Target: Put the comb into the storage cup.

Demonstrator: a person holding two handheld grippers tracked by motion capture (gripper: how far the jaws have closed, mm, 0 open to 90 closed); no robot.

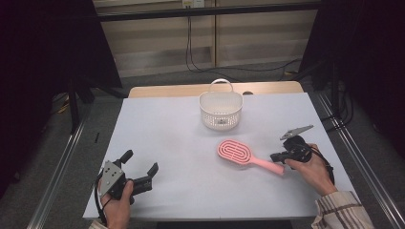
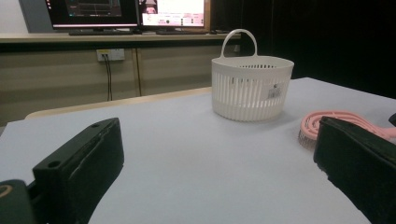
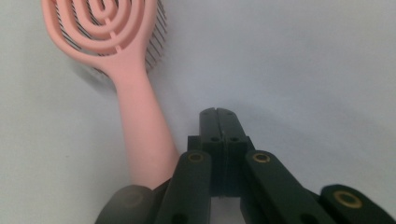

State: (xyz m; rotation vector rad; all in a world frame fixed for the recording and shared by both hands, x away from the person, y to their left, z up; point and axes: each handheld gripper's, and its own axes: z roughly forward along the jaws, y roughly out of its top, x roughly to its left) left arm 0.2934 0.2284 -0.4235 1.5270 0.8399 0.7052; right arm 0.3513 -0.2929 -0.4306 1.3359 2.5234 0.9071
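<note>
Right gripper (image 3: pixel 219 116) fingers pressed together with nothing between them — the pink hairbrush (image 1: pixel 241 154) lies flat on the bench (image 1: pixel 167 129), its handle just beside the fingers, on their left in the right gripper view, head pointing away. Left gripper (image 1: pixel 141 167) fingers spread wide, nothing between them, low over the bench. White basket (image 2: pixel 251 86) stands upright, ahead of the left fingers, well apart.

A white slatted basket (image 1: pixel 220 110) with a loop handle stands upright at the far middle of my bench (image 1: pixel 157 129), which is covered in pale sheeting. Beyond the bench, two monitors (image 2: pixel 128 11) sit on a shelf; black cables (image 1: pixel 191 47) hang down the wall.
</note>
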